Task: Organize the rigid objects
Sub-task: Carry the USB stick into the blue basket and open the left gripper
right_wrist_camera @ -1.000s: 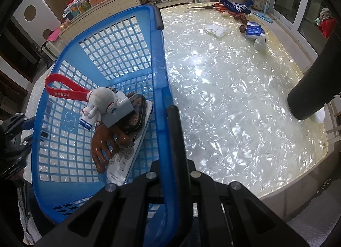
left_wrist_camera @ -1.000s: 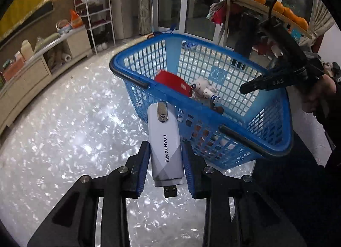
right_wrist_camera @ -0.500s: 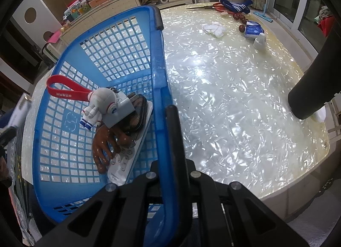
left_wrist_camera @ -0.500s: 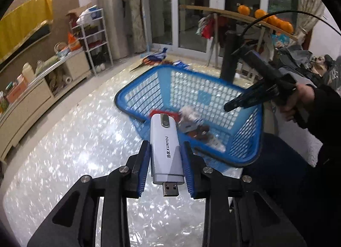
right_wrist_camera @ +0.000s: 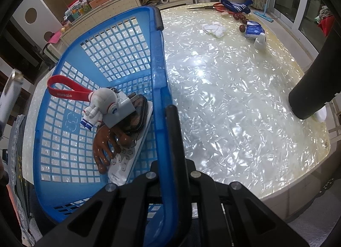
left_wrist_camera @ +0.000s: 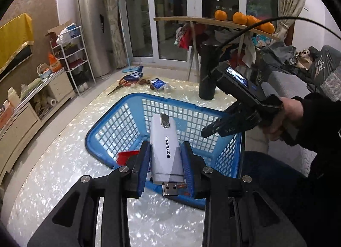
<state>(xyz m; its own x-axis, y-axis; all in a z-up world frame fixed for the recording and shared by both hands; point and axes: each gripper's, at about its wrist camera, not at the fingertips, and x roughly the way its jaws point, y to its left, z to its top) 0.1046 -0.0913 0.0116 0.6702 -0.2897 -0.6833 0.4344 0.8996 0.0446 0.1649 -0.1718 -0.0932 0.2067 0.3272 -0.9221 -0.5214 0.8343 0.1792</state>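
The pearly table [right_wrist_camera: 223,102] carried the whole scene, its far end scattered with scissors [right_wrist_camera: 210,7], a blue packet [right_wrist_camera: 253,30], a crumpled tissue [right_wrist_camera: 214,29] and a few dark round fruits [right_wrist_camera: 240,18] — none of them collected yet, though whether all belonged to the sorting job could not be told. Near the front edge sat the blue basket [right_wrist_camera: 158,59], tipped slightly, with the right gripper [right_wrist_camera: 170,119] pinching its rim, one finger [right_wrist_camera: 173,132] visible outside the wall and the other hidden behind it. Inside lay the share already sorted: a white remote [right_wrist_camera: 127,159], a brown hand-shaped piece [right_wrist_camera: 104,149], a dark pouch [right_wrist_camera: 138,115] and a small astronaut figure [right_wrist_camera: 99,106] on a red strap [right_wrist_camera: 64,89]. The left gripper [left_wrist_camera: 166,161] hung above the basket's near side, its blue pads [left_wrist_camera: 143,161] pressed against the flanks of a white USB dongle [left_wrist_camera: 165,151] — plug end toward the camera, held in the air and not yet released. Judging by this, the job looked well under way, with the dongle next to drop.
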